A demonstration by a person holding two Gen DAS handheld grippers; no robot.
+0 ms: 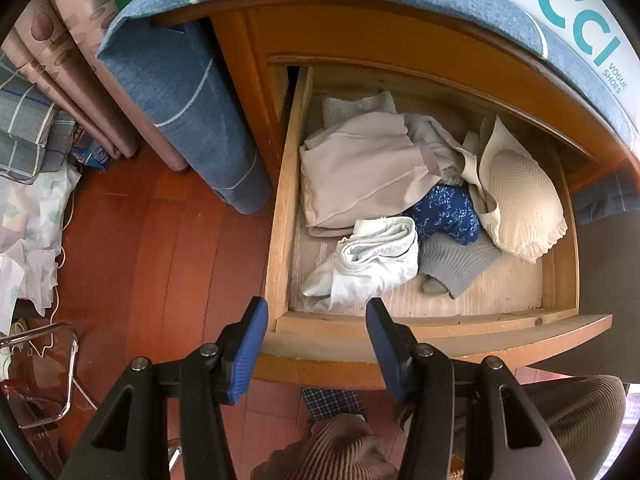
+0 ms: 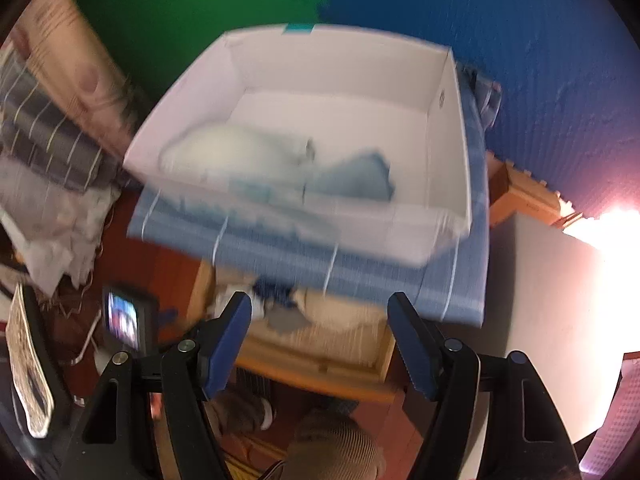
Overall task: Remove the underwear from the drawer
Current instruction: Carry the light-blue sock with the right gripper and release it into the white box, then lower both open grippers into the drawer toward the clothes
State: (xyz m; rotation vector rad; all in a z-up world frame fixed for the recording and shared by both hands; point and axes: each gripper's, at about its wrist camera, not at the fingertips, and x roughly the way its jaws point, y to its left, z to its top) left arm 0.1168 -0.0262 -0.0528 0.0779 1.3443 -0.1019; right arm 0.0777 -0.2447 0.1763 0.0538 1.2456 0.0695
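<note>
Your right tool (image 2: 320,340) gapes empty above the box (image 2: 452,128); your left tool (image 1: 316,344), open too, hangs just before the drawer (image 1: 280,216). Next, grab the white roll (image 1: 372,260).

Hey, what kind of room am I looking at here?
Most likely a bedroom. An open wooden drawer holds folded underwear and a bra, folded bedding is piled beside it on the wood floor, and a white box on top already holds some clothes.
</note>
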